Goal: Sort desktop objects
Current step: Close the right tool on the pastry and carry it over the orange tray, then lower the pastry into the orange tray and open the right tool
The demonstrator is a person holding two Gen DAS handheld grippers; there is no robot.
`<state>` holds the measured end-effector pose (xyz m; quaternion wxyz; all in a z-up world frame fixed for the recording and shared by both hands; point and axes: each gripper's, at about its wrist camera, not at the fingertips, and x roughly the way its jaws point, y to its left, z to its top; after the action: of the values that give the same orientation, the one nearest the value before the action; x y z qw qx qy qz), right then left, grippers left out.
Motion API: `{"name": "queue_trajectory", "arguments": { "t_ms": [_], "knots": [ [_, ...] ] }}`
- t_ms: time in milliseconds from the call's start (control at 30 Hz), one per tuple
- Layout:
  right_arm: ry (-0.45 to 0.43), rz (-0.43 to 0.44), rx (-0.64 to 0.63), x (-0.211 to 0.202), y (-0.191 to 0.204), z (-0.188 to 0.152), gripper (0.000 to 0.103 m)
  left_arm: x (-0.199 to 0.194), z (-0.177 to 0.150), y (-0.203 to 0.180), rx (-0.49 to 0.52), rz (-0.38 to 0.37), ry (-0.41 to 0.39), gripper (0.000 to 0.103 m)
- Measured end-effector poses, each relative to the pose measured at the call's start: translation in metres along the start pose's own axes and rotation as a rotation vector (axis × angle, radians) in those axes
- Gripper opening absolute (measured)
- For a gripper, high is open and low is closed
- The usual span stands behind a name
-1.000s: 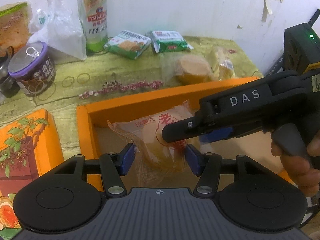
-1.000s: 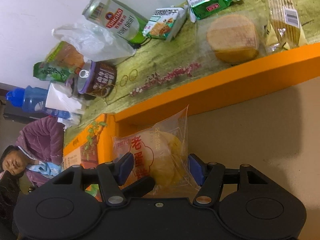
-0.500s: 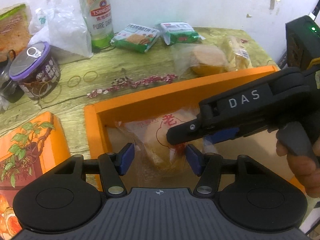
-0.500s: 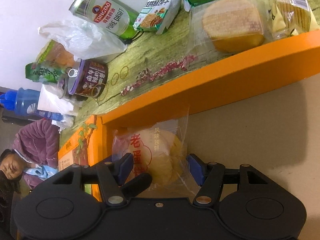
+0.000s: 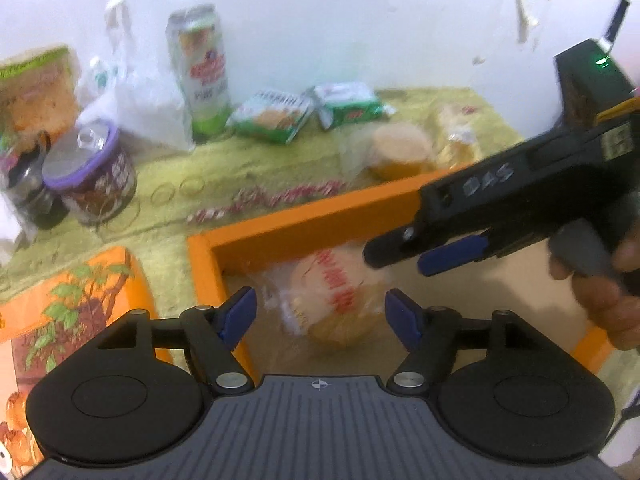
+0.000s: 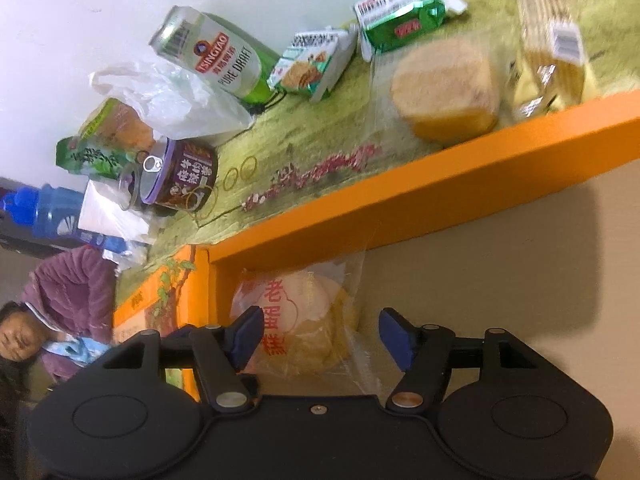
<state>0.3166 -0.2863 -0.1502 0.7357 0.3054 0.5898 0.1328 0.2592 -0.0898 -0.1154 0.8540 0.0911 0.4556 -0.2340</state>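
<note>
A wrapped round cake with red characters (image 5: 334, 300) lies in the near left corner of an orange box (image 5: 304, 222). It also shows in the right wrist view (image 6: 298, 322), inside the same box (image 6: 420, 196). My left gripper (image 5: 322, 314) is open, its blue pads either side of the cake, apart from it. My right gripper (image 6: 320, 334) is open above the cake. In the left wrist view it (image 5: 404, 252) reaches in from the right.
On the green table behind the box: a beer can (image 5: 200, 72), two green snack packs (image 5: 274, 114), a second wrapped cake (image 5: 400, 148), a wafer pack (image 6: 548, 44), a purple-lidded tin (image 5: 90, 174), a plastic bag (image 5: 132, 96). An orange lid (image 5: 68, 308) lies left.
Both grippers have pulled back from the cake. The right gripper's fingers have lifted off it and shifted right. The cake lies loose in the box corner.
</note>
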Motion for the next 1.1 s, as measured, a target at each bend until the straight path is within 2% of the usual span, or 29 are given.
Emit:
{"name": "queue_trajectory", "arguments": {
  "t_ms": [167, 400, 800, 1100],
  "knots": [
    [-0.015, -0.061, -0.123, -0.004, 0.02, -0.002, 0.05, 0.007, 0.004, -0.018, 0.061, -0.037, 0.006, 0.068],
    [0.043, -0.14, -0.235, 0.016, 0.036, -0.009, 0.039, 0.033, -0.007, -0.03, 0.08, -0.032, 0.101, 0.065],
    [0.078, -0.156, -0.288, 0.025, 0.038, -0.009, 0.038, 0.039, -0.016, -0.034, 0.056, -0.047, 0.105, 0.072],
    [0.049, -0.145, -0.258, 0.005, 0.033, -0.004, 0.038, 0.025, -0.013, -0.029, 0.013, -0.056, 0.08, 0.07]
  ]
}}
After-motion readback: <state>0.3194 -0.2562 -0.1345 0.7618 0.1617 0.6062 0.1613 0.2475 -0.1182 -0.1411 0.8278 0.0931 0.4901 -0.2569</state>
